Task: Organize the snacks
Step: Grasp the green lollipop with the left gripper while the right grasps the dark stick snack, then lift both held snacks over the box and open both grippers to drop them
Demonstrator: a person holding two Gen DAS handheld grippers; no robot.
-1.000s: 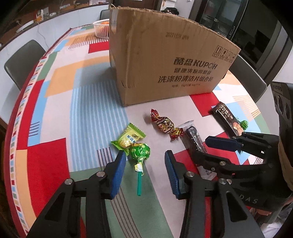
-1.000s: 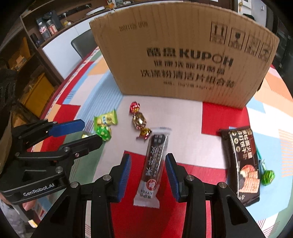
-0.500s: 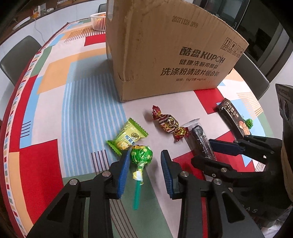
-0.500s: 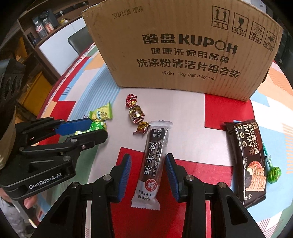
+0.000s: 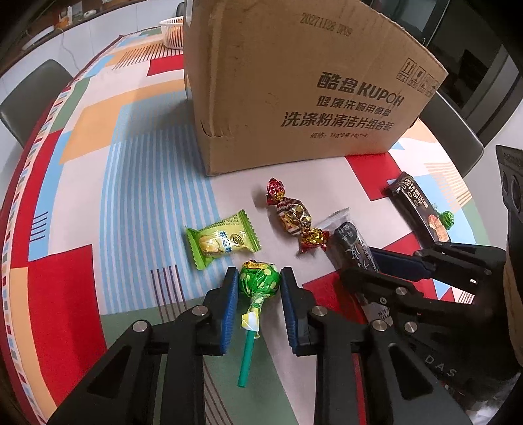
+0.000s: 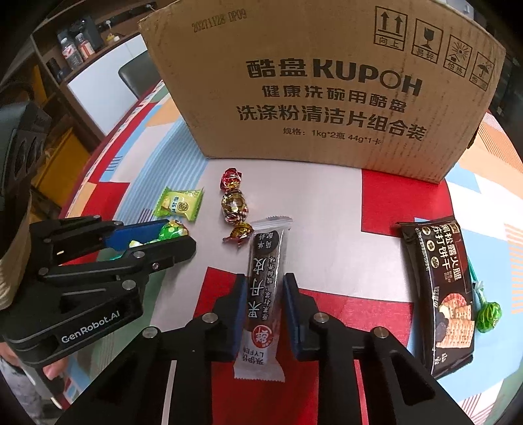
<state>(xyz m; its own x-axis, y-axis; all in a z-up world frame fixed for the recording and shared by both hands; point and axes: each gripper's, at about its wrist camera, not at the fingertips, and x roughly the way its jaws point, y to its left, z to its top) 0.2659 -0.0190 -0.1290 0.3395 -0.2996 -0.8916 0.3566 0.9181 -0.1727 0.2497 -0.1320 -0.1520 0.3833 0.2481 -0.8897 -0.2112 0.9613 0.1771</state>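
Observation:
My left gripper (image 5: 258,281) has closed onto the head of a green lollipop (image 5: 258,279) lying on the table, its pads touching both sides. My right gripper (image 6: 263,291) has closed onto a long black snack bar (image 6: 264,278), pads against its sides. A green wrapped candy (image 5: 222,240) and a red-gold wrapped candy (image 5: 294,217) lie between them and the open cardboard box (image 5: 294,88). A black cracker pack (image 6: 438,294) and a second green lollipop (image 6: 487,314) lie at the right.
The table wears a colourful patterned cloth (image 5: 98,183). A white basket (image 5: 171,31) stands behind the box. Grey chairs (image 5: 29,98) stand around the table edge.
Both grippers moved forward and down and closed: the left onto the lollipop head, the right onto the black snack bar.

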